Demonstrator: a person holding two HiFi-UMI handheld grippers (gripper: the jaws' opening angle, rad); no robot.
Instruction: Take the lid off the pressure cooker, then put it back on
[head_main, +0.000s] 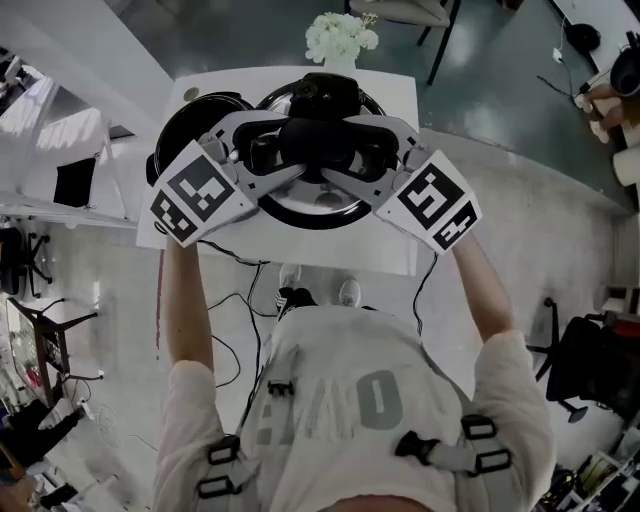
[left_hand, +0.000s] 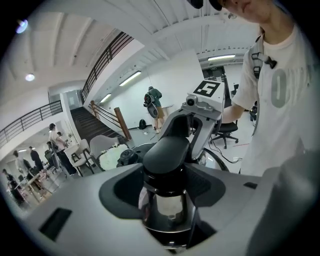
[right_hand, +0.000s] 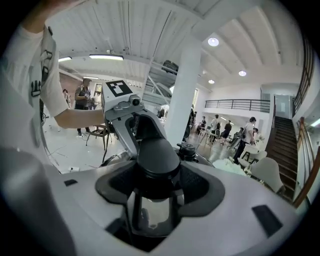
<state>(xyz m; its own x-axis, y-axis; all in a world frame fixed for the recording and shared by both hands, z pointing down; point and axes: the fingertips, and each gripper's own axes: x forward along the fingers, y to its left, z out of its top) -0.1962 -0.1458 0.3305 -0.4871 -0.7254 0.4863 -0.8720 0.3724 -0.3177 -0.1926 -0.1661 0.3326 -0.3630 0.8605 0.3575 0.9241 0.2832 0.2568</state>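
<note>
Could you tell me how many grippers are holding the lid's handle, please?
2. The left gripper is closed on the left end of the black handle on the lid, the right gripper on its right end, facing each other. None seems hidden.

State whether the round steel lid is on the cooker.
Off: left gripper and right gripper hold the lid by its handle; black pot stands open.
</note>
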